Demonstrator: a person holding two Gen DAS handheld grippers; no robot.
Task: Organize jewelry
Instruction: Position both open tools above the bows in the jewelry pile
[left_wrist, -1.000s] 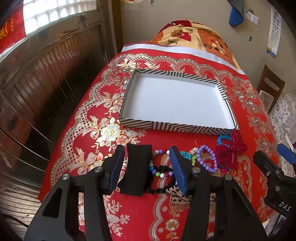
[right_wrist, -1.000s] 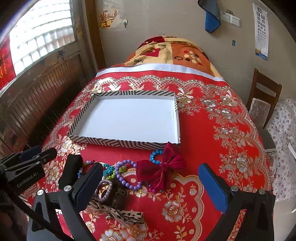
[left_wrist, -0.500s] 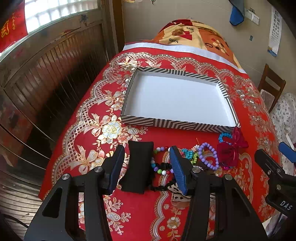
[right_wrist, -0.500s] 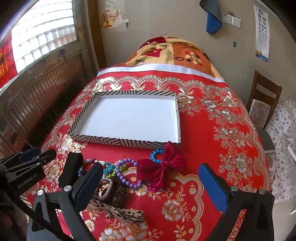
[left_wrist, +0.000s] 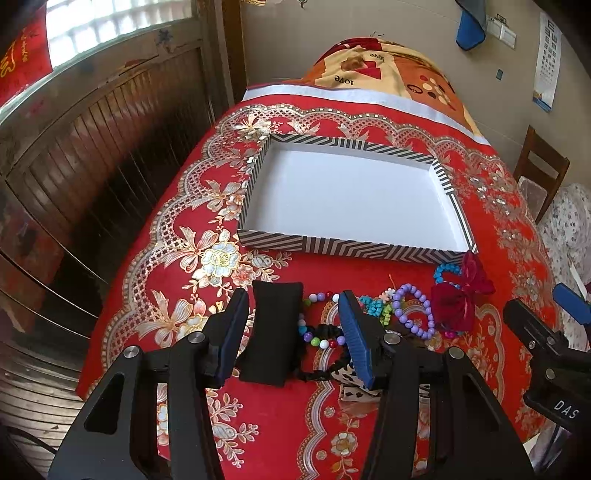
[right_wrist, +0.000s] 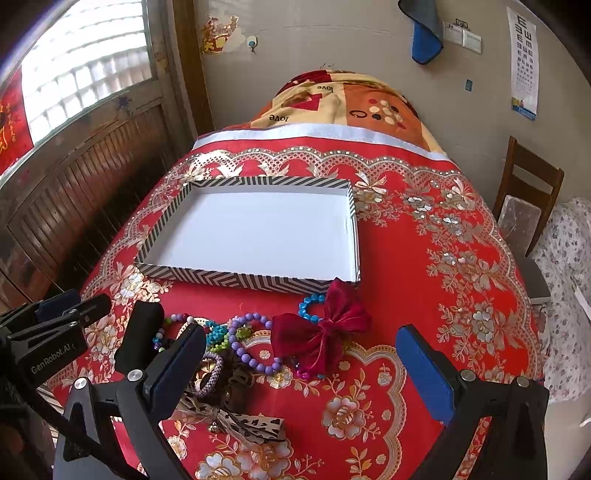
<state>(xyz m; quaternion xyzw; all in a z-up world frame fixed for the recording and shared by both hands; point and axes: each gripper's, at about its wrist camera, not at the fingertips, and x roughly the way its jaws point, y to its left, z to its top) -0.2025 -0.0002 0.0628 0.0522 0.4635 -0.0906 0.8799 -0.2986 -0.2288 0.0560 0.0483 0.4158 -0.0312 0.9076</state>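
Note:
A shallow white tray with a black-and-white striped rim (left_wrist: 343, 249) (right_wrist: 243, 279) sits on the red cloth and holds nothing. In front of it lies a heap of jewelry: a black cuff (left_wrist: 271, 332) (right_wrist: 142, 338), a multicolour bead bracelet (left_wrist: 314, 334), a purple bead bracelet (left_wrist: 413, 314) (right_wrist: 251, 349), a dark red bow (left_wrist: 458, 295) (right_wrist: 321, 334) and a leopard-print bow (right_wrist: 240, 421). My left gripper (left_wrist: 291, 338) is open, its fingers on either side of the black cuff. My right gripper (right_wrist: 301, 373) is wide open, low over the red bow and bracelets.
The table has a red floral cloth (right_wrist: 443, 258). A folded patterned blanket (right_wrist: 340, 99) lies at the far end. A wooden chair (right_wrist: 528, 199) stands at the right. Wooden panelling (left_wrist: 92, 147) runs along the left, close to the table's edge.
The left gripper has moved slightly forward and lower around the black cuff. The right gripper has barely moved. Nothing was taken hold of.

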